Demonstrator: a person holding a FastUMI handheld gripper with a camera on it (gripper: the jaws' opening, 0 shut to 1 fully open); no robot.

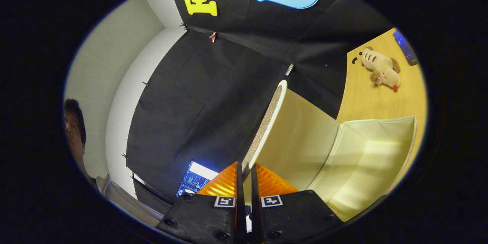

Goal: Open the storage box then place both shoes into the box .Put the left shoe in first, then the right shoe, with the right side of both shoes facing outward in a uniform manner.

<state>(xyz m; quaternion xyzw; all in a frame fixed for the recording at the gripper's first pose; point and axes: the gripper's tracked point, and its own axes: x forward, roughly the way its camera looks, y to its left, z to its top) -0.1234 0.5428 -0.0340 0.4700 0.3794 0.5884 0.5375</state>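
My gripper [246,173] is rolled sideways and shut on the edge of the storage box lid [289,129], a cream fabric panel with a woven grey outer face. Both fingers pinch the lid's rim right at their tips. The lid stands raised, swung away from the box [366,160], whose pale cream inside lies open just beyond the fingers. I see nothing inside the box in the part that shows.
The box sits on a light wooden table [366,99]. A plush toy animal [382,69] lies on the table beyond the box, with a dark device [405,47] near the table's far edge. A person's head [74,127] and a lit screen [194,179] are beside the booth wall.
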